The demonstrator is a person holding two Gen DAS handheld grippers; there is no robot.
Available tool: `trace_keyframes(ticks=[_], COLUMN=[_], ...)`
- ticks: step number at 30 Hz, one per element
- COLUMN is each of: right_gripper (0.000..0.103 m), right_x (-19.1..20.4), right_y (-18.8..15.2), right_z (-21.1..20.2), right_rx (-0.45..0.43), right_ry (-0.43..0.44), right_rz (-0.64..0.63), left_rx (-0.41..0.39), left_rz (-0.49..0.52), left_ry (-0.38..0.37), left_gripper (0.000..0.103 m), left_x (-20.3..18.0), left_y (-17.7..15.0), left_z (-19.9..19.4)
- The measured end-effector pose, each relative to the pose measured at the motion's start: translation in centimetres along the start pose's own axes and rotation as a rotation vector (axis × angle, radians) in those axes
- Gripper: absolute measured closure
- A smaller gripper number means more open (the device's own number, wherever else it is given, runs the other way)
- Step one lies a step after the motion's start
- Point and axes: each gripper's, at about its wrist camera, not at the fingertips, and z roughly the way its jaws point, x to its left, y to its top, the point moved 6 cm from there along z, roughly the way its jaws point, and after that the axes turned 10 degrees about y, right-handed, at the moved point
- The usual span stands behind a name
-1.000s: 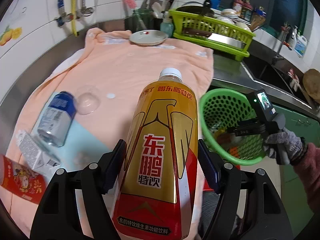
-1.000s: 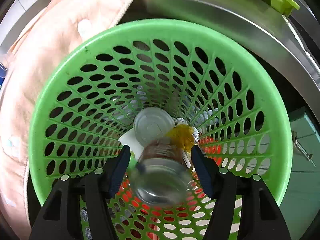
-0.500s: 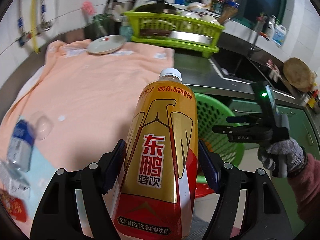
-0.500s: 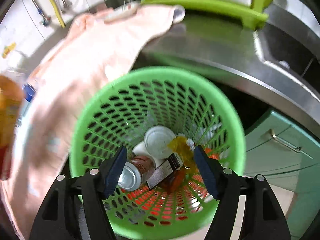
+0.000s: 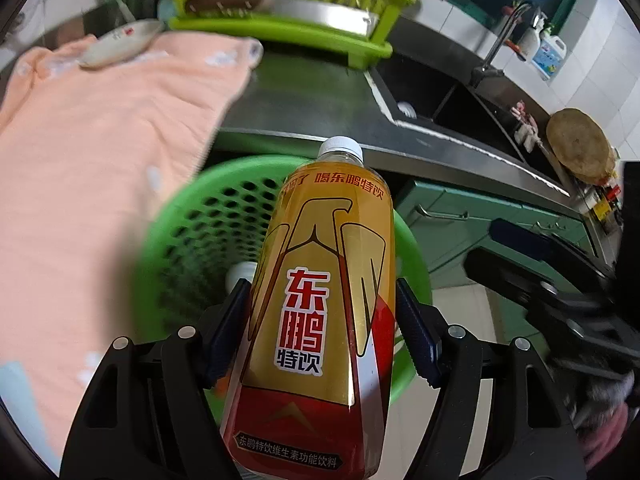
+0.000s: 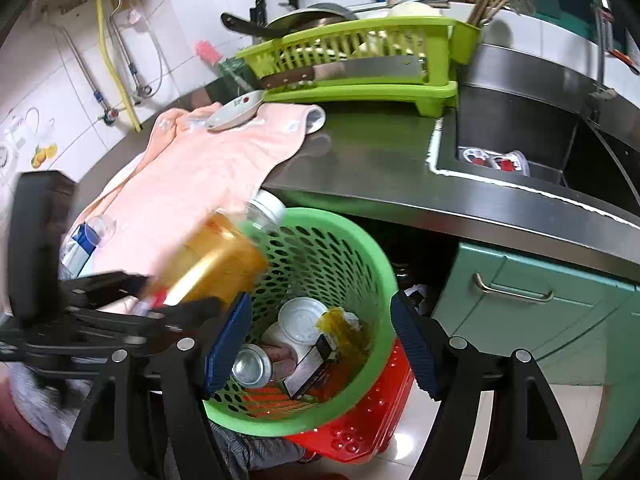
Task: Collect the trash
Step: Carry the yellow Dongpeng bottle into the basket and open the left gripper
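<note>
since a second ago: left claw (image 5: 324, 328) has carried the yellow drink bottle (image 5: 320, 304) off the pink cloth and over the green basket (image 5: 188, 216); right claw (image 6: 320, 340) has pulled back and up from inside the basket, and the can it then held now lies on the basket floor.

left wrist view, left to right:
- pink cloth (image 5: 88, 152), left half of frame, draped over the counter (image 5: 320, 112); white dish (image 5: 116, 44) on it, upper left.
- green basket, centre, rim blurred by motion, its mouth behind and below the bottle.
- yellow drink bottle, centre, white cap up, clamped at mid-body between both pads of the left claw.
- sink (image 5: 440, 100), upper right; right claw's body, blurred, right edge.

right wrist view, left to right:
- blue-labelled bottle (image 6: 78, 246), left, lying on the cloth, not yet collected.
- yellow bottle, blurred, tilted cap-first at the basket's near-left rim.
- basket contents, lower centre: silver can (image 6: 252, 368), white lid (image 6: 302, 320), dark carton (image 6: 312, 368), yellow wrapper (image 6: 340, 320).
- right claw, lower centre, jaws spread, nothing between them.
- red basket (image 6: 360, 420) under the green one.

risk, as judged: the bottle looks close to the rim; released now it may strike the edge, bounce to the floor or tip the basket. the two claws sit near each other and could knock together.
</note>
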Motion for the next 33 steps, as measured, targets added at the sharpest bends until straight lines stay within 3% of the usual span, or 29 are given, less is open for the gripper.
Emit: trace_keyframes(ticks=[14,28,33], right_gripper=[0.026,0.015,0.013], right_x=[-2.4,-1.7,-1.6], right_y=[-1.1,-0.9,-0.6], right_z=[-0.5,-0.7,-1.0], right_rx=[-0.029,-0.049,-0.064], right_ry=[0.026,0.009,0.000], right_rz=[0.063,0.039,0.040], left_rx=[0.095,0.125,0.107], left_rz=[-0.106,-0.124,-0.138], left_ry=[-0.036,-0.066,-0.087], left_gripper=[0.033,0.031,0.025], left_x=[-1.6,-1.6,-1.4], left_y=[-1.3,-2.1,-2.0], left_z=[6.1,8.5,8.1])
